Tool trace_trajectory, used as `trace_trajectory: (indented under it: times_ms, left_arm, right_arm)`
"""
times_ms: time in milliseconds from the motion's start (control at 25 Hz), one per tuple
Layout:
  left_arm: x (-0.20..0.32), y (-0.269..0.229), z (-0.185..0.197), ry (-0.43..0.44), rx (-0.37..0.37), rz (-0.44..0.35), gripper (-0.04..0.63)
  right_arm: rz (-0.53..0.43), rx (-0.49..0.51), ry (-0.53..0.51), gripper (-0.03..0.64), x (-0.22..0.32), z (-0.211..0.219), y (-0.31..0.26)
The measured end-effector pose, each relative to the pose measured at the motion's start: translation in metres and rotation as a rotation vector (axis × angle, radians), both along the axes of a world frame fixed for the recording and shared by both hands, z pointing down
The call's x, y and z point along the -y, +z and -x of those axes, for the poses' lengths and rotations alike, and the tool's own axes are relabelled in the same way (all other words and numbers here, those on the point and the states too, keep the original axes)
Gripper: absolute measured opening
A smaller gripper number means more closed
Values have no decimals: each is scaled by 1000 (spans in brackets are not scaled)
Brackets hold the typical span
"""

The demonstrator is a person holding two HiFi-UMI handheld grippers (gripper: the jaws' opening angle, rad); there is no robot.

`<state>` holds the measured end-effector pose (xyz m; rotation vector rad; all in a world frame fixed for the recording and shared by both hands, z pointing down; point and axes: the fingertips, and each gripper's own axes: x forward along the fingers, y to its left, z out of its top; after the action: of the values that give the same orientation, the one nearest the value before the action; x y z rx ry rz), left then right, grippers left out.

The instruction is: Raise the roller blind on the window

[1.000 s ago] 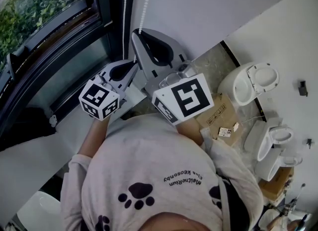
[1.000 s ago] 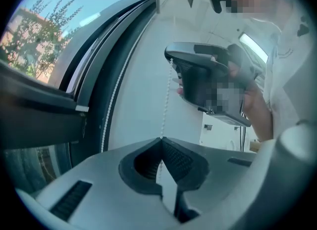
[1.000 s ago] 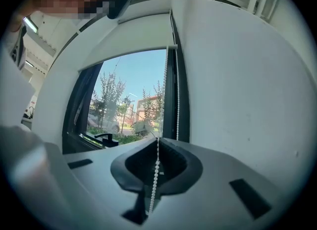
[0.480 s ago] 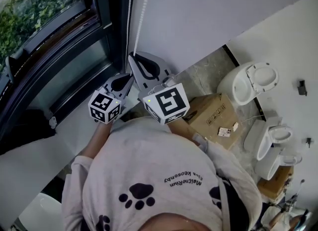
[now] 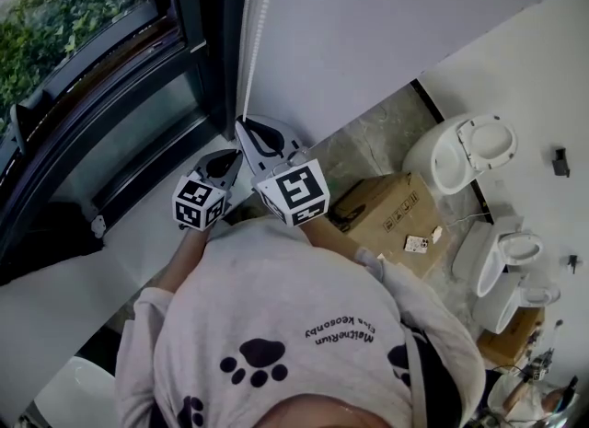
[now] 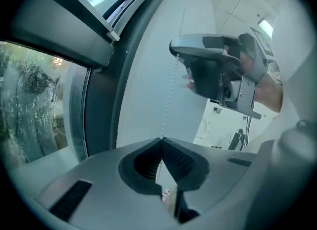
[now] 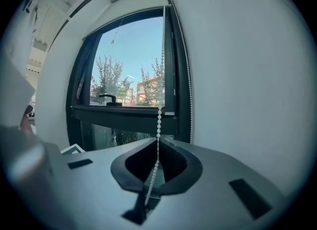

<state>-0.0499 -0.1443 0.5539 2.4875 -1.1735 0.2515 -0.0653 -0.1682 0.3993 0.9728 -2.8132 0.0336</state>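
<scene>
A white bead chain (image 5: 247,40) hangs down the wall beside the dark-framed window (image 5: 110,58). My right gripper (image 5: 241,124) is shut on one strand, and the beads (image 7: 159,120) run straight down into its closed jaws (image 7: 158,139). My left gripper (image 5: 236,154) sits just below and left of it, also shut. In the left gripper view a chain strand (image 6: 171,90) meets the closed tip (image 6: 161,138), and the right gripper (image 6: 218,70) hangs above it. The glass shows trees and sky in the right gripper view, and the blind itself cannot be made out.
A white sill (image 5: 138,224) runs under the window, whose handle (image 7: 110,97) is visible. On the floor to the right stand a cardboard box (image 5: 382,214) and several white toilets (image 5: 465,155). The person's torso fills the bottom of the head view.
Both grippers have moved down the wall, away from the head camera, still shut on the chain. The right one dropped much further and now sits close above the left.
</scene>
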Motion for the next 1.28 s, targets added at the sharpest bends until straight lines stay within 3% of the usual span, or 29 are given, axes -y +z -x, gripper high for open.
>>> trace_trajectory:
  times_ms: [200, 240, 320, 680, 960, 1280]
  left_arm:
    - [-1, -3, -4, 28, 22, -54, 15]
    - [-2, -6, -5, 32, 9, -63, 33]
    - [-4, -15, -6, 36, -29, -76, 140]
    - [-11, -91, 21, -12, -115, -130, 137]
    - [-10, -178, 34, -30, -86, -243, 116]
    - [6, -254, 21, 28, -75, -369, 102]
  right_arm:
    - [-12, 2, -5, 12, 0, 3, 1]
    - [-13, 3, -7, 12, 1, 2, 1]
    - [-14, 6, -7, 12, 2, 0, 1]
    - [-26, 9, -20, 12, 3, 1, 1]
    - [-24, 22, -31, 12, 1, 1, 0]
    - [-30, 17, -38, 12, -2, 3, 1]
